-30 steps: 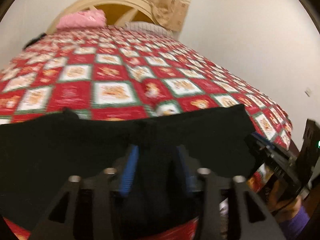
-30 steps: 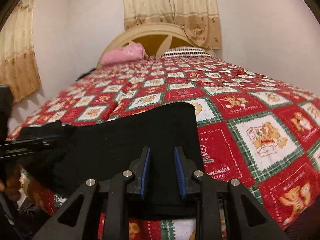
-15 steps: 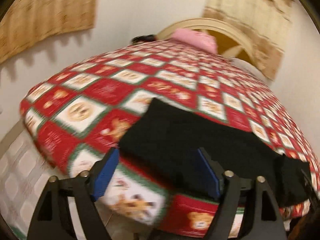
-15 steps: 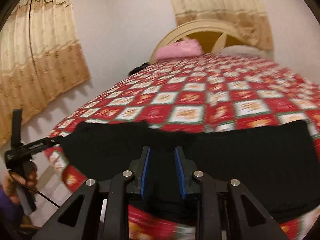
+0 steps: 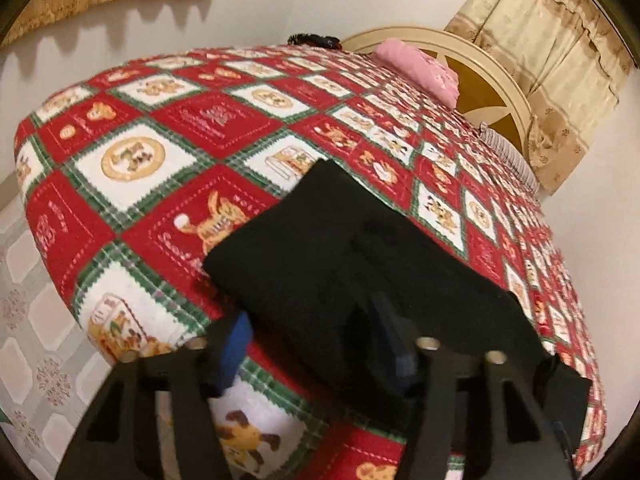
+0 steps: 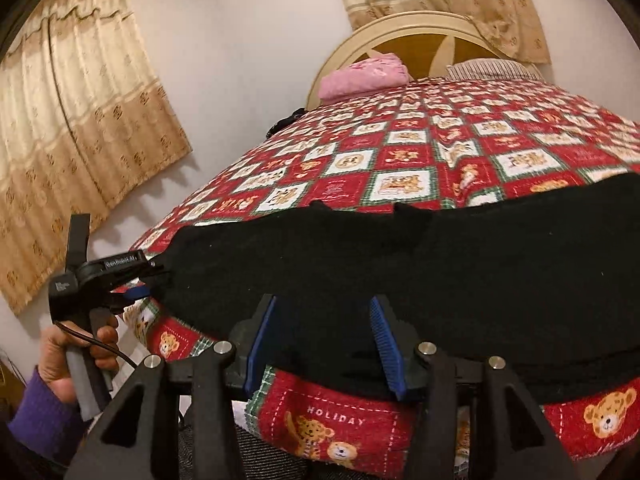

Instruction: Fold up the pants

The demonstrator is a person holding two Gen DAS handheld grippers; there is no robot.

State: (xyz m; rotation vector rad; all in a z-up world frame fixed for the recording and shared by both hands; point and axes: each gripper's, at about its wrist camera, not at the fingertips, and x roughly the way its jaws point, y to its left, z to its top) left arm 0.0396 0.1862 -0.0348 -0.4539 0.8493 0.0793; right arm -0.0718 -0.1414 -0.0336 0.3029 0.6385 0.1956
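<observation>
Curtain [image 6: 76, 128] and left tongs [image 6: 140, 280] show only rightward.

A bedroom in a home. A wide bed [image 6: 500, 152] fills the room, covered by a red, white and green patchwork quilt [image 5: 192, 152] printed with teddy bears and the word "HOLIDAY". At its far end stands a rounded cream headboard [image 6: 404, 26], with a pink pillow [image 6: 364, 76] and a striped pillow [image 6: 492, 69] against it. Beige patterned curtains [image 6: 76, 128] hang on plain white walls [image 6: 240, 64], and the floor [image 5: 24, 344] beside the bed is patterned tile.
</observation>
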